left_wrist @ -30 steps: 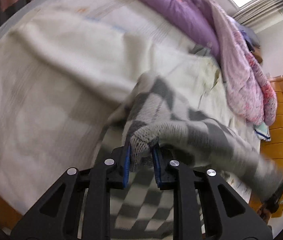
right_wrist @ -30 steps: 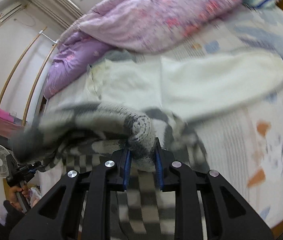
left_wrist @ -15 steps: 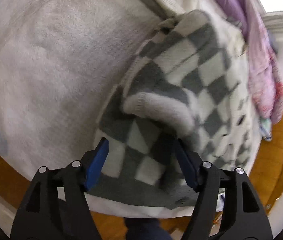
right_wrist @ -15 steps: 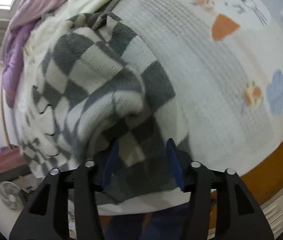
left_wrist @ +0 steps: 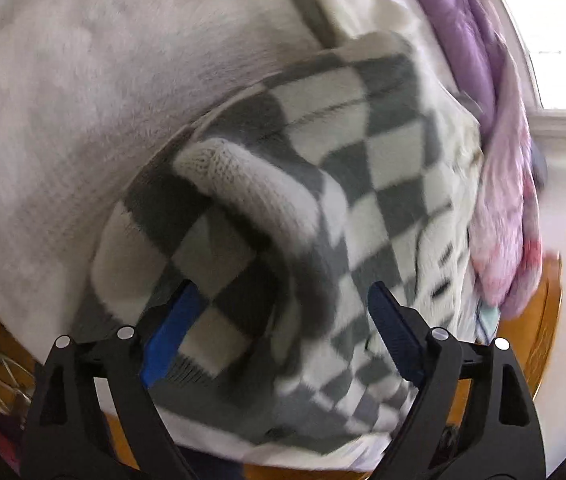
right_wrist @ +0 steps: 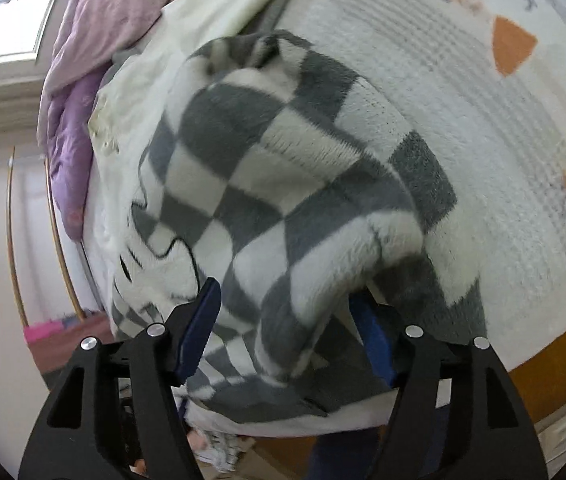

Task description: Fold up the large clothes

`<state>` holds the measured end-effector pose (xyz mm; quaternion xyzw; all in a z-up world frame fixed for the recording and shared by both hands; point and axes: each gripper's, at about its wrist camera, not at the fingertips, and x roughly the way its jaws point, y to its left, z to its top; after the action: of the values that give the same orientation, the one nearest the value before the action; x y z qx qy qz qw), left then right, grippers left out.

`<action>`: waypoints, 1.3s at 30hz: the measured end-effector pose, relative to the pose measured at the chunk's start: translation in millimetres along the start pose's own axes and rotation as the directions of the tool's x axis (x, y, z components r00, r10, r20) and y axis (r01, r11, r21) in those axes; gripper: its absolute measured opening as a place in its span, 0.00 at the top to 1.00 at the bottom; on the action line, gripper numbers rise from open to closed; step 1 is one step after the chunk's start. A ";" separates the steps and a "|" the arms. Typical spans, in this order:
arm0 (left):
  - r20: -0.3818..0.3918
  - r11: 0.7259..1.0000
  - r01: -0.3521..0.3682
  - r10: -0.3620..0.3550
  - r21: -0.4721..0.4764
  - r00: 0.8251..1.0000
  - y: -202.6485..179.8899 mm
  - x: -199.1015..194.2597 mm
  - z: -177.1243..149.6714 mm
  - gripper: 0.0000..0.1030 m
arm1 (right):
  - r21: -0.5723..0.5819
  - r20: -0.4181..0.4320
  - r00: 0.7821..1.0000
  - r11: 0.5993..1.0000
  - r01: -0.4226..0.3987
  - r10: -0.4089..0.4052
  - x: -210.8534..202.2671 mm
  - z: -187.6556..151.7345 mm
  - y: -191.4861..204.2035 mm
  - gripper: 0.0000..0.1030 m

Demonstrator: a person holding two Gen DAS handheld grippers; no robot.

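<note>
A grey-and-white checked sweater [left_wrist: 363,168] lies in a loose heap at the near edge of the bed, on a white fleecy blanket [left_wrist: 83,100], with one knitted cuff rolled up on top. The left gripper [left_wrist: 279,328] hangs just above it with its jaws spread wide; they have just been opening, and the blue pads stand clear on either side of a fold without pressing it. The right gripper [right_wrist: 287,320] is over the other end of the sweater [right_wrist: 283,168] — its jaws too have just been opening, and a hump of the knit sits between them, draped over the right-hand pad, loose rather than pinched. A purple-and-pink quilt [left_wrist: 495,184] is bunched along the far side of the bed.
</note>
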<state>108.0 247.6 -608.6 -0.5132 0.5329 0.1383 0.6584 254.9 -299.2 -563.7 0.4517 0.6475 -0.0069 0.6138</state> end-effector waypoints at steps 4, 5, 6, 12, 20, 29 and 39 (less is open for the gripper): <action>0.010 0.996 -0.054 0.053 0.064 0.999 -8.7 6.4 8.6 0.53 | -0.031 0.007 0.999 0.999 0.037 -0.036 -1.9 4.4 -0.3 0.83; 0.007 0.988 -0.097 0.097 0.119 0.995 -12.1 7.3 10.0 0.76 | -0.046 0.014 0.999 0.998 0.045 -0.045 -4.9 3.4 -0.1 0.86; 0.019 0.983 -0.118 0.116 0.143 0.993 -12.7 5.3 7.1 0.78 | -0.072 0.022 0.998 0.996 0.056 -0.054 -9.1 2.4 2.2 0.87; -0.026 0.945 -0.143 0.157 0.294 0.987 -3.4 -23.8 -12.8 0.86 | -0.216 0.091 0.987 0.965 0.149 -0.133 -46.0 -19.8 4.7 0.89; -0.070 0.901 -0.225 0.269 0.370 0.961 29.0 -2.6 -21.9 0.86 | -0.248 0.106 0.945 0.912 0.326 -0.309 -9.9 -43.1 -38.4 0.87; -0.103 0.869 -0.213 0.287 0.447 0.952 17.2 23.3 -20.5 0.72 | -0.218 0.124 0.907 0.881 0.420 -0.402 15.0 -42.0 -39.1 0.79; -0.021 0.834 -0.104 0.136 0.541 0.990 -30.2 -63.8 6.4 0.49 | -0.367 0.244 0.879 0.800 0.475 -0.410 -30.4 -45.4 45.8 0.74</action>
<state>108.5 263.0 -539.4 -0.2770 0.6003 0.0091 0.7502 241.3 -264.0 -503.1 0.1444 0.6725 -0.0464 0.7244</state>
